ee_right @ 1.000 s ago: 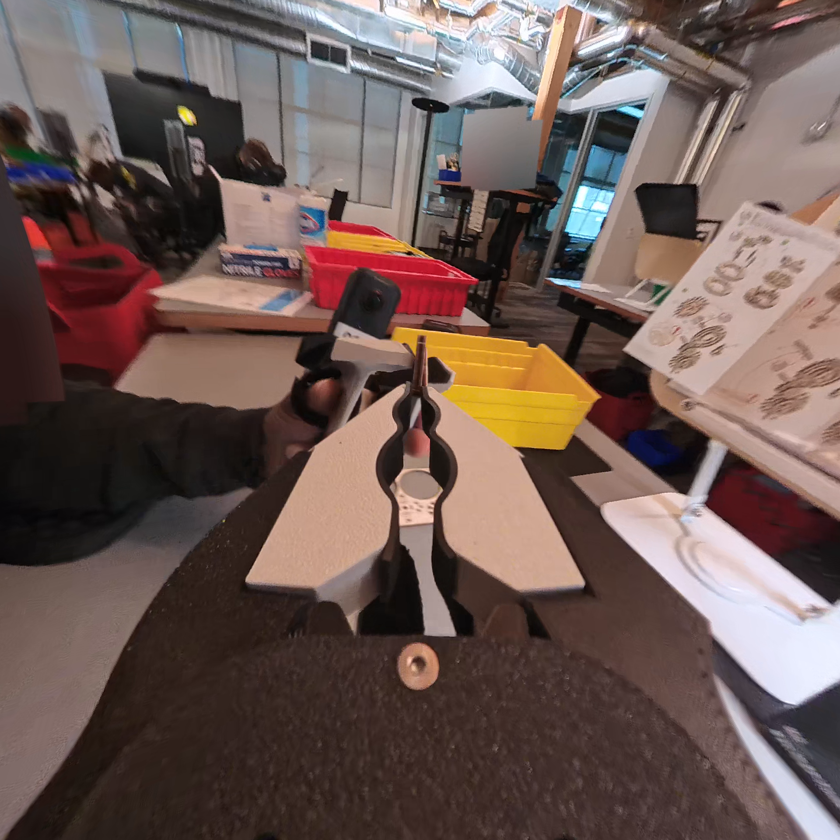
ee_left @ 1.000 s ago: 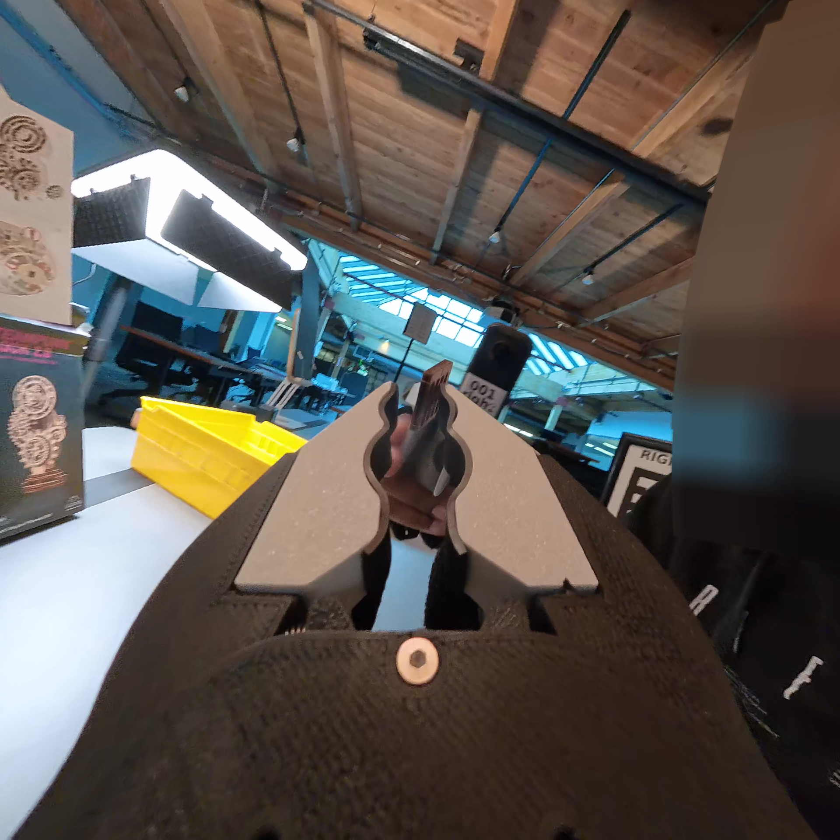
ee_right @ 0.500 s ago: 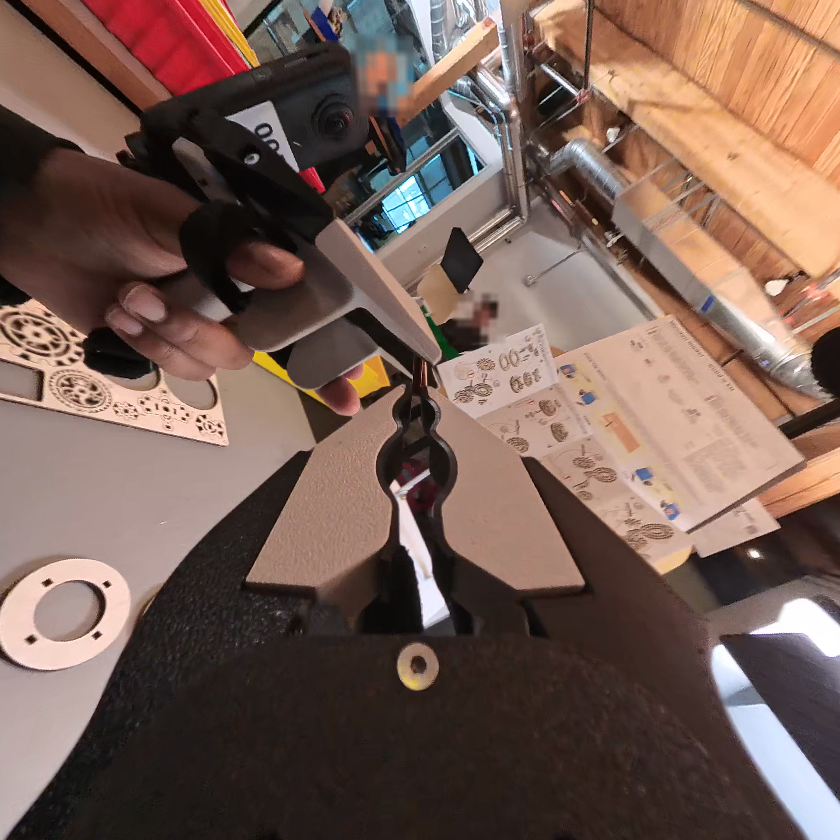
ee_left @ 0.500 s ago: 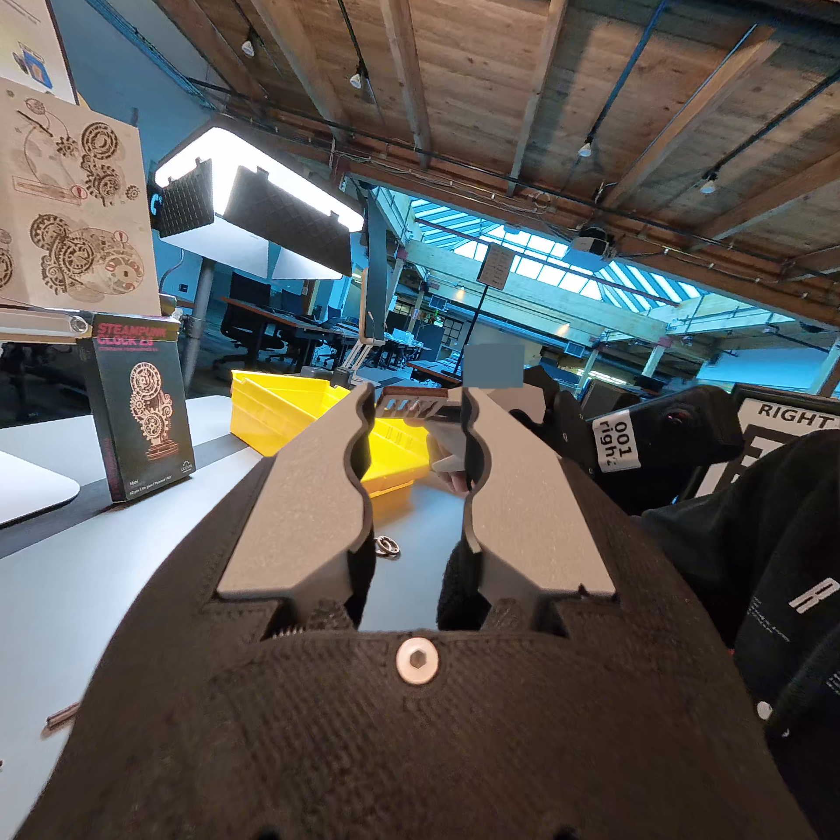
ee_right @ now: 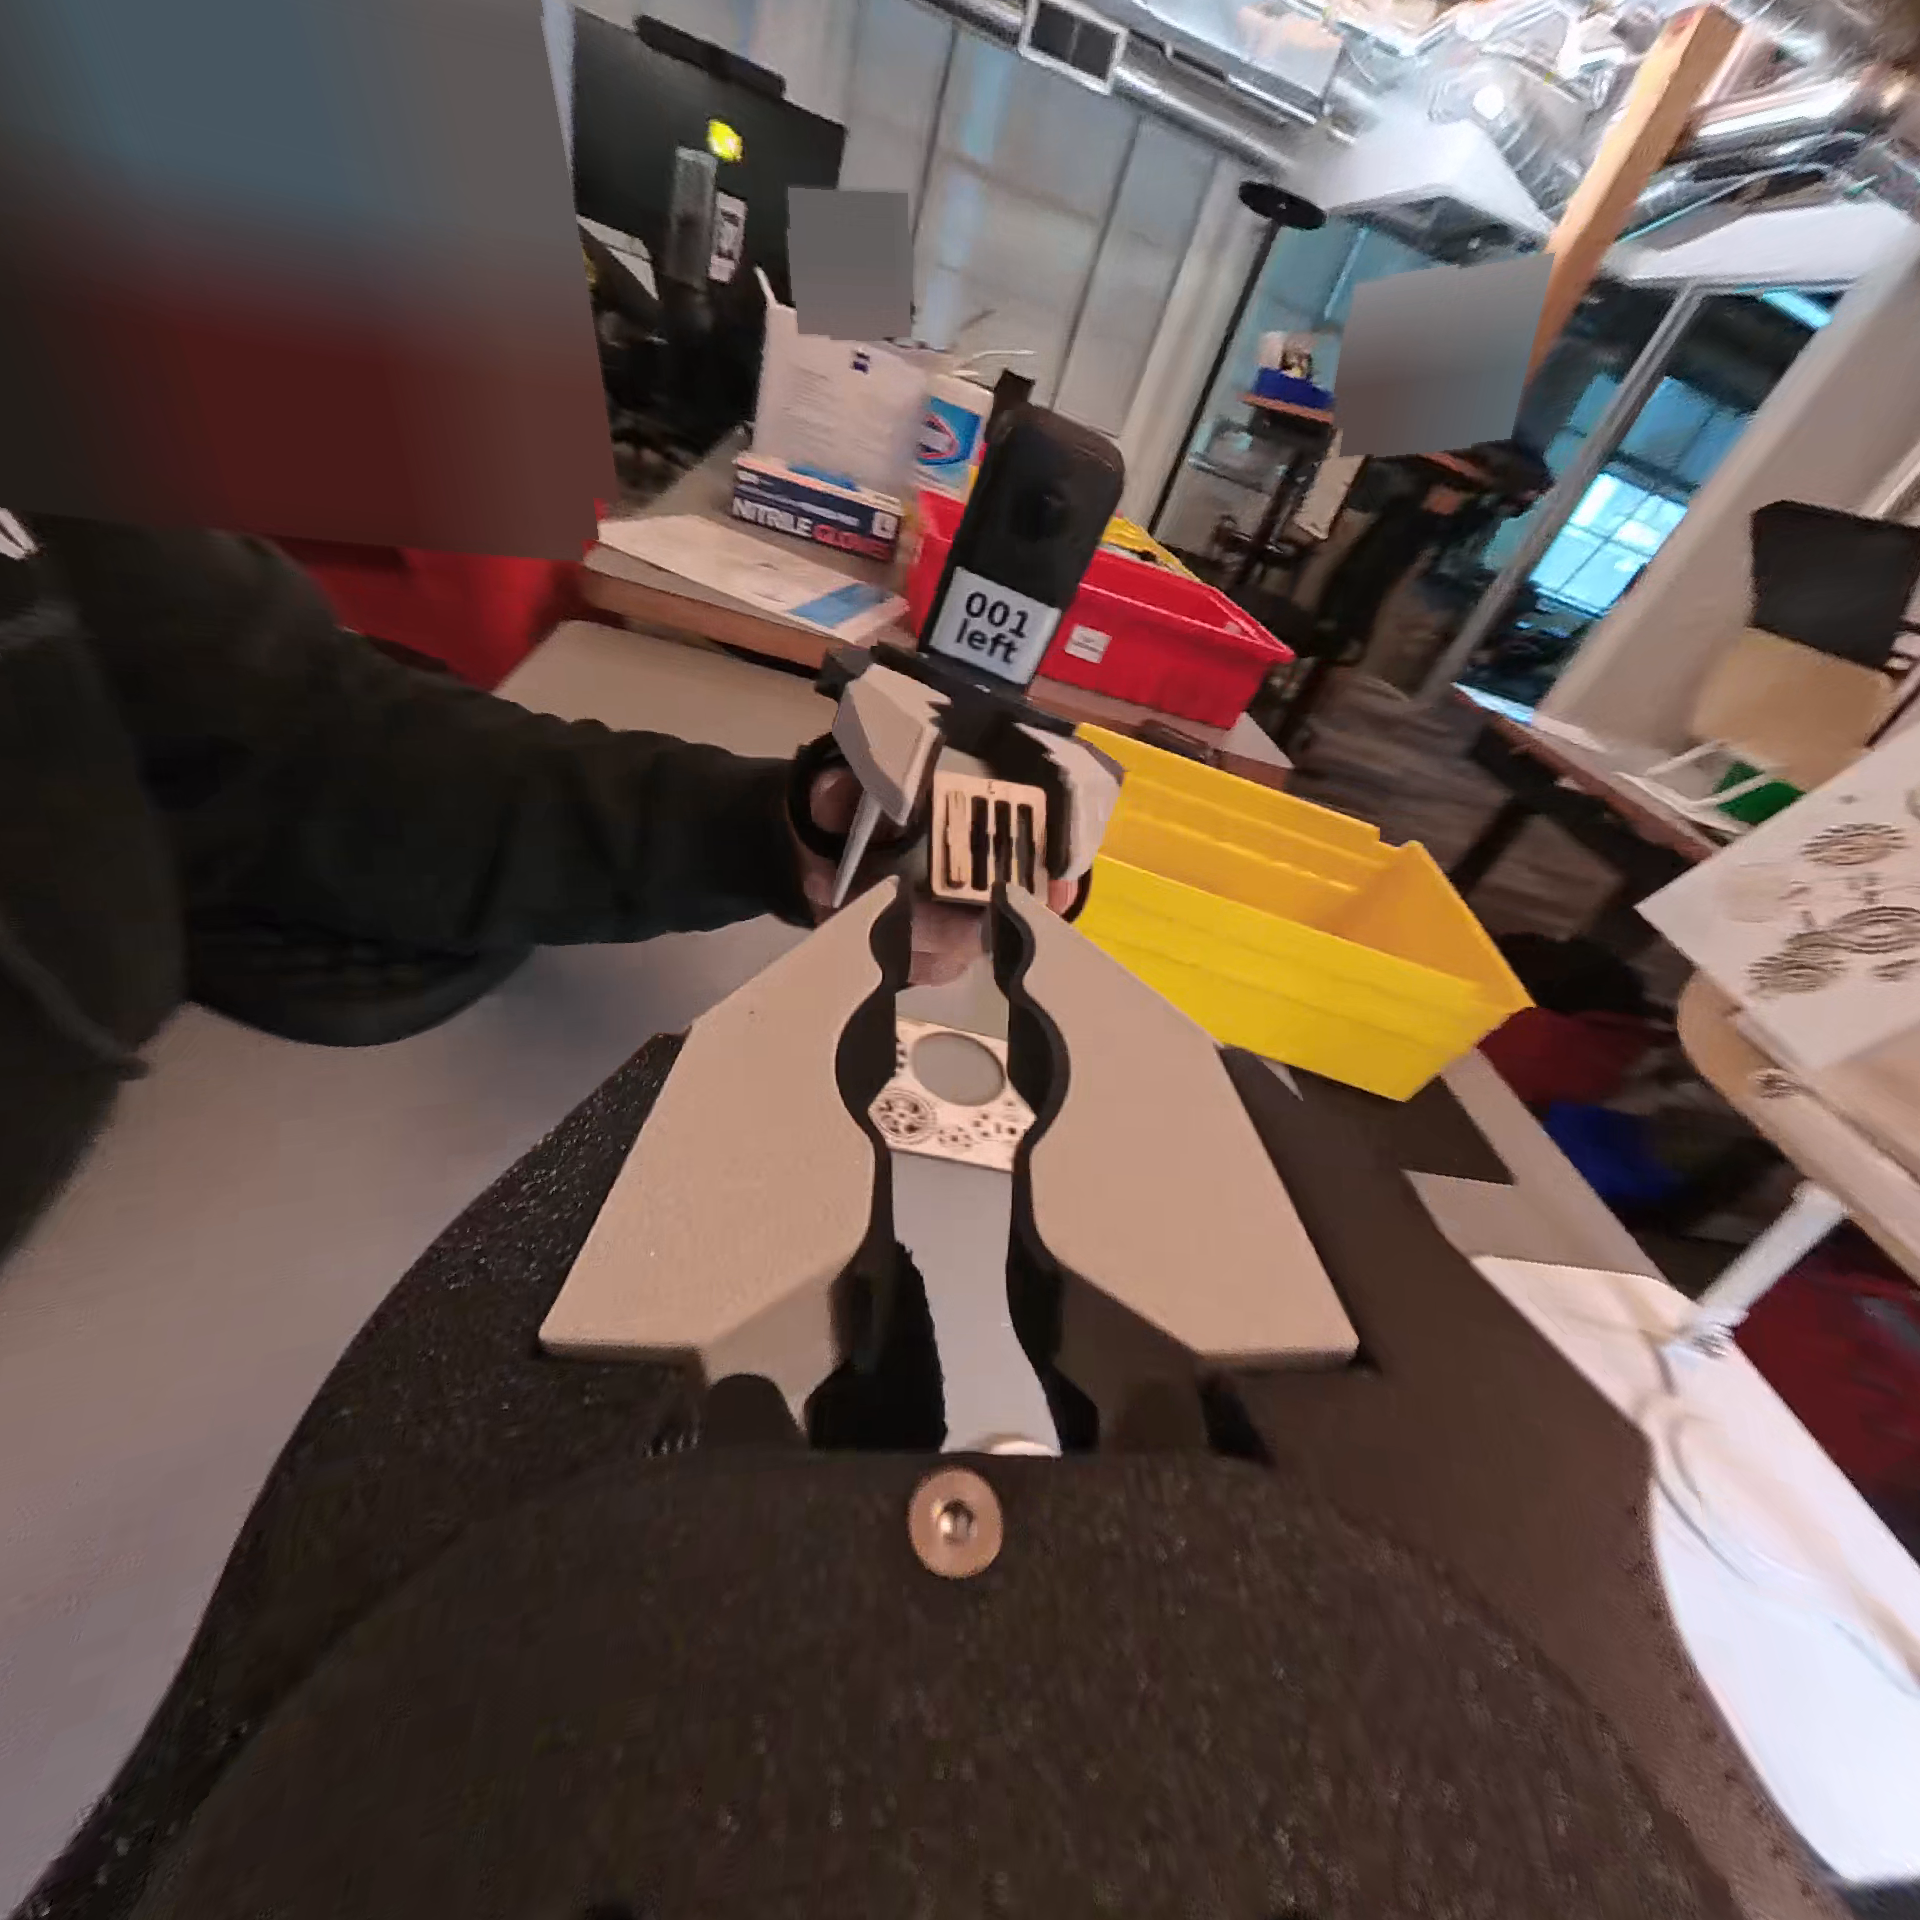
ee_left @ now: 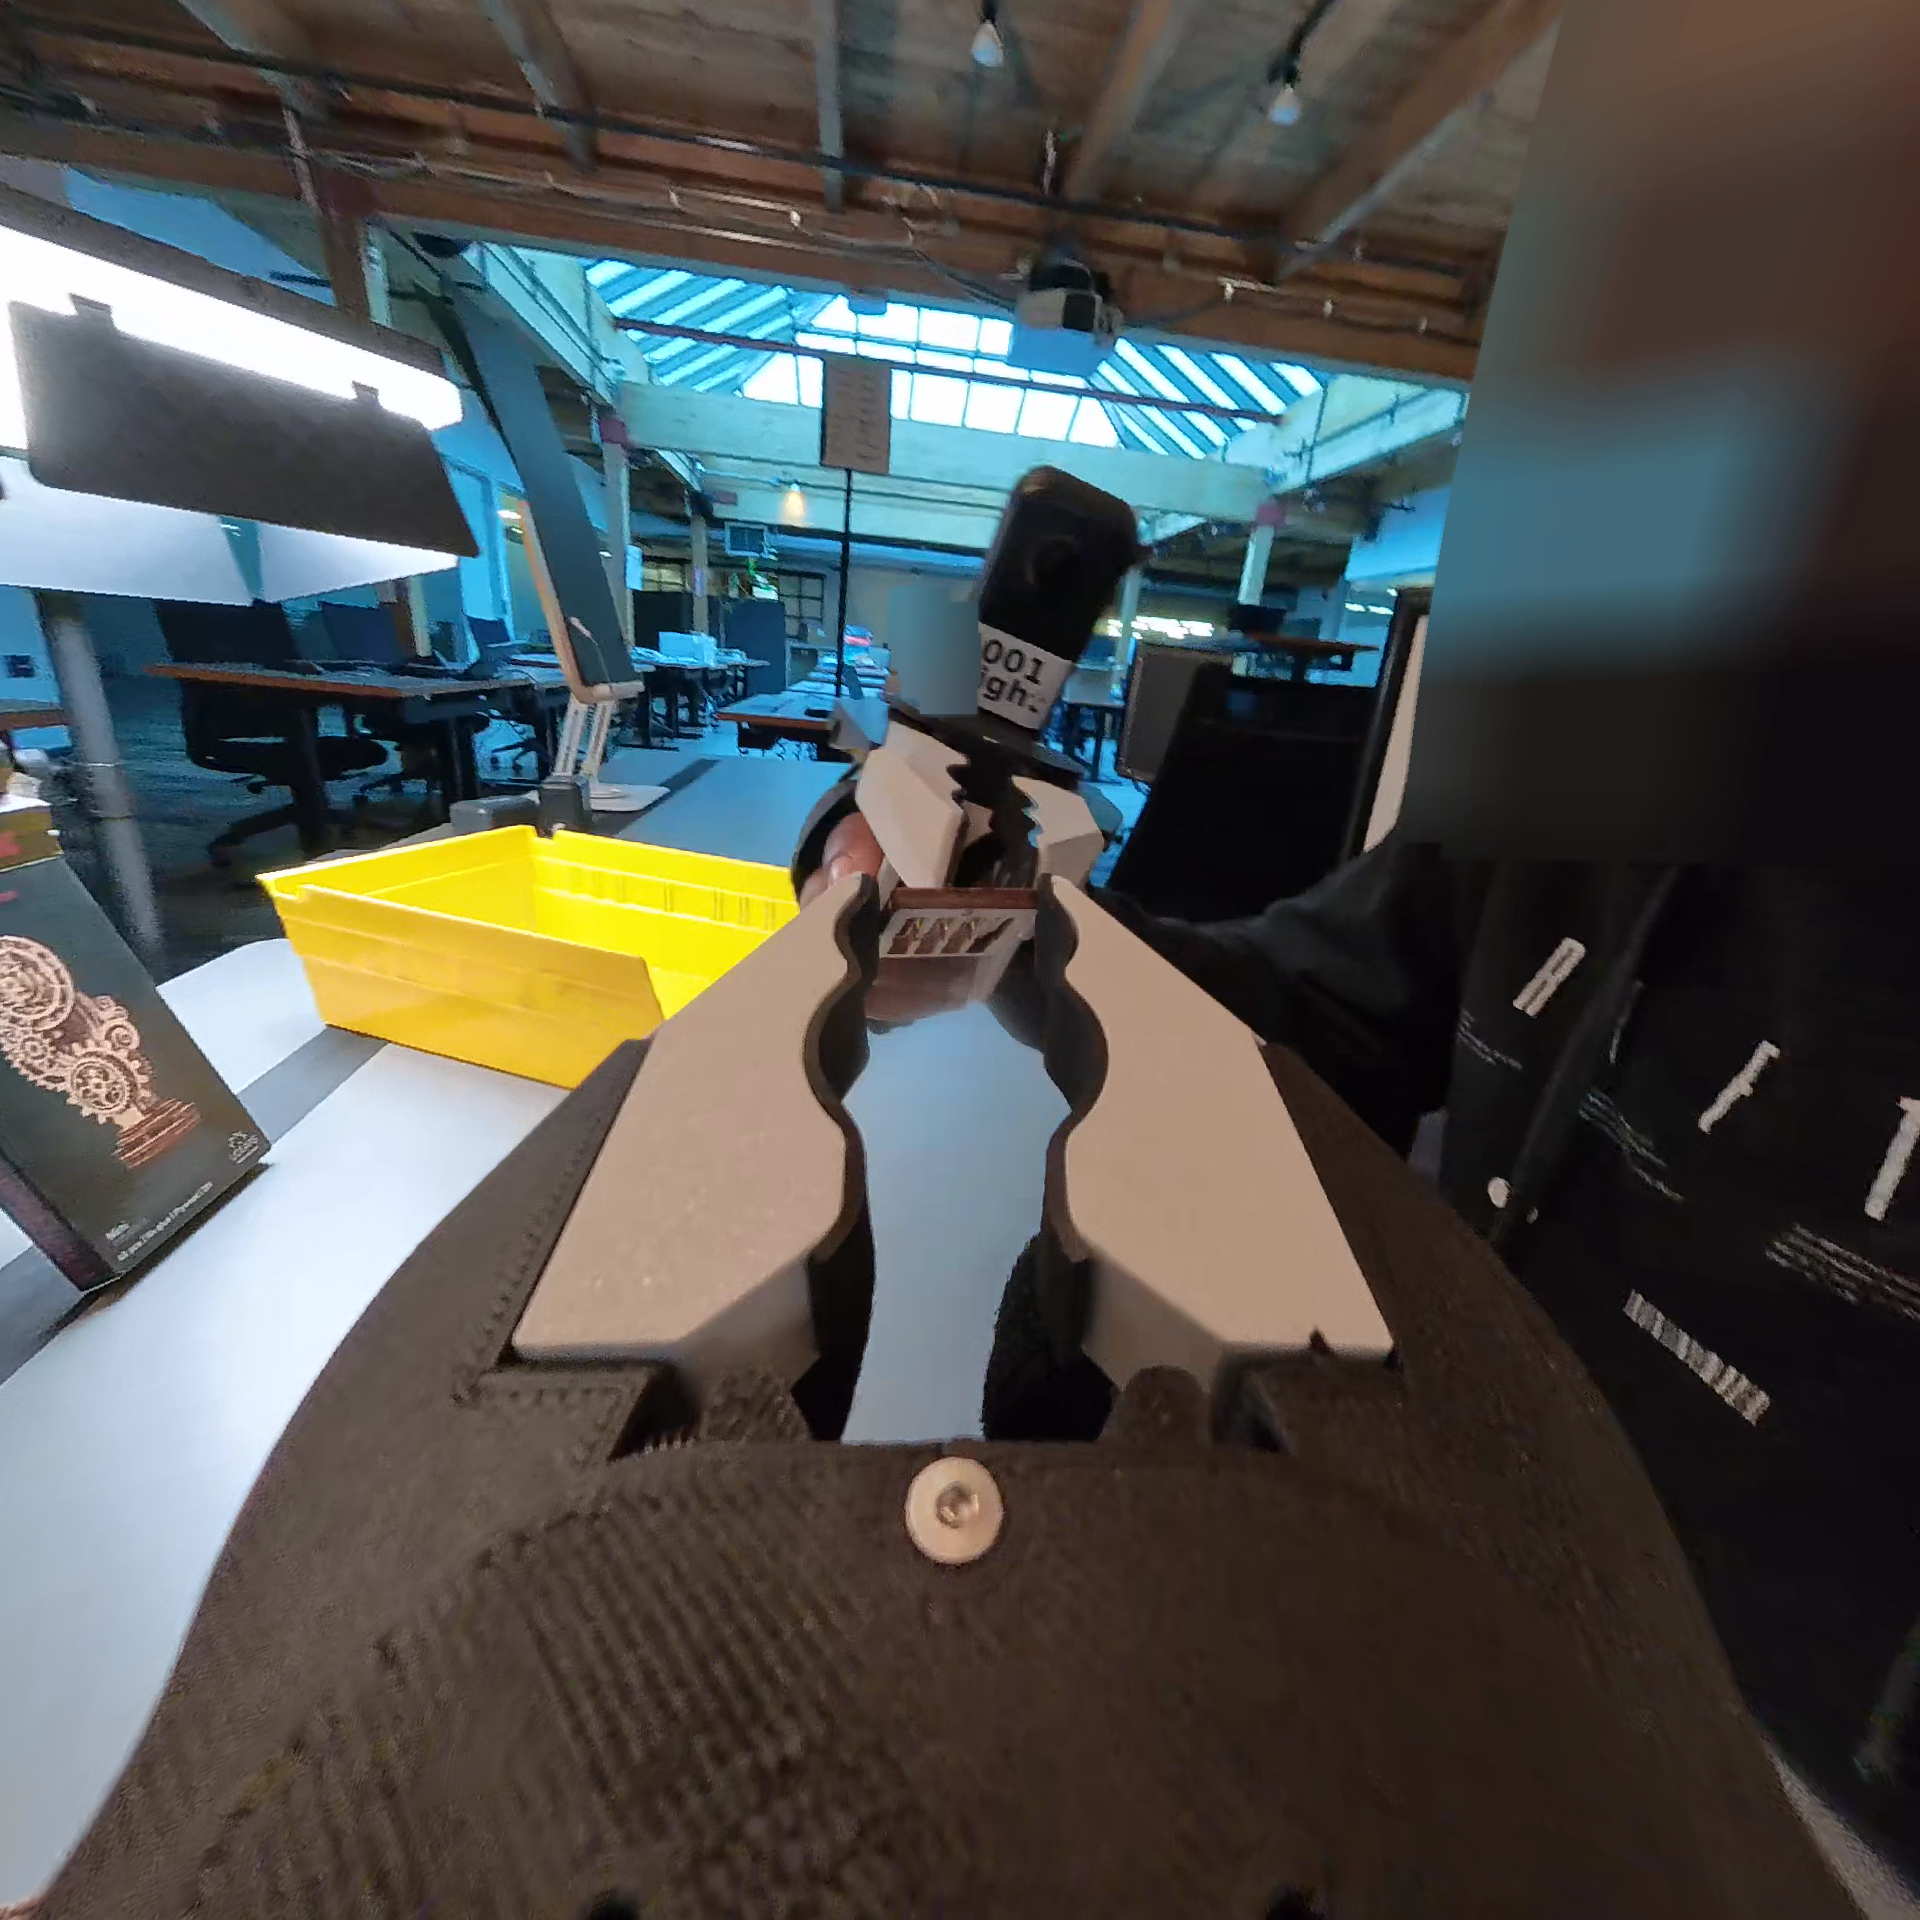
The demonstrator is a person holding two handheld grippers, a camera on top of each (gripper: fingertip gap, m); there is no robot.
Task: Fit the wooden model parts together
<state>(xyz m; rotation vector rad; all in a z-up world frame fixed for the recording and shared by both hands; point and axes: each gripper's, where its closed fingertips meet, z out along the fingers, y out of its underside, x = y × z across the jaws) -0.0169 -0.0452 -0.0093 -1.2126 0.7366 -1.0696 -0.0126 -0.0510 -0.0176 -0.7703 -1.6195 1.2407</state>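
A small slotted wooden plate (ee_left: 956, 930) sits between the tips of my left gripper (ee_left: 956, 925), which is shut on its side edges and holds it above the table. In the right wrist view the plate (ee_right: 985, 836) stands face-on in the far left gripper (ee_right: 977, 821). My right gripper (ee_right: 948, 891) faces the left one, jaws apart, with its tips just under the plate's lower edge. It also shows in the left wrist view (ee_left: 987, 831), right behind the plate. A wooden parts sheet (ee_right: 951, 1117) with cut-outs lies on the table below.
A yellow bin (ee_left: 499, 935) stands on the grey table (ee_left: 208, 1299) and shows again in the right wrist view (ee_right: 1278, 935). A black box (ee_left: 94, 1091) stands at the left. Red bins (ee_right: 1143, 644) are behind. Instruction sheets (ee_right: 1849, 914) on a stand are at the right. The person's dark sleeve (ee_right: 416, 810) is at the left. My left and right fingertips are right by each other.
My right gripper, shut on the thin wooden plate before, has opened. My left gripper has closed on the plate's edges. Both views have swung back level, facing each other.
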